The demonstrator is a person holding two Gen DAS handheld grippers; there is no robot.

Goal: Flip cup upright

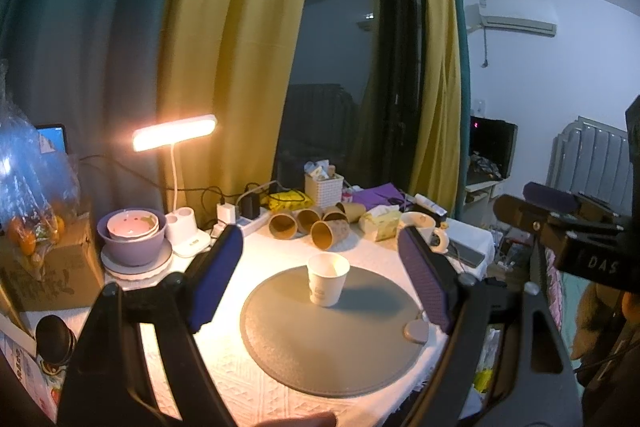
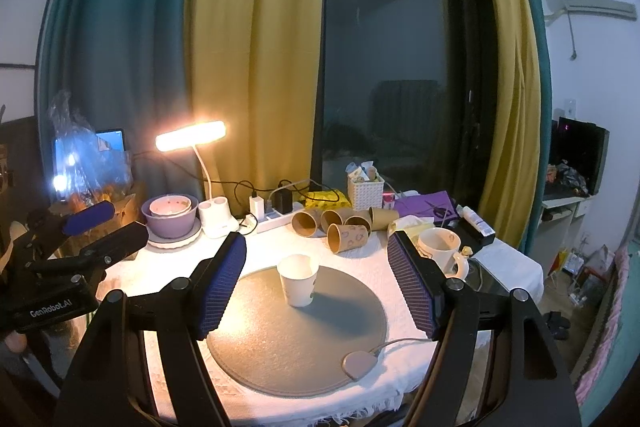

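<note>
Cup point(image 1: 328, 279) already stands upright, mouth up, on round grey mat point(image 1: 280, 347); task looks done. Left gripper point(image 1: 320, 275) & right gripper point(image 2: 316, 279) both spread wide, empty, held back w/ nothing left but retreat.

Each claw is built of matte black plastic struts joined by round silver screws. The left claw point(image 1: 320, 275) carries two long fingers faced with blue-violet ribbed rubber pads point(image 1: 218, 279); the right claw point(image 2: 316, 283) has matching pads point(image 2: 222, 283) with a fine grid texture. White lettering "GenRobot.AI" marks the black body of the left claw in the right wrist view. A bit of bare skin point(image 2: 16, 341) shows beneath that body.
</note>
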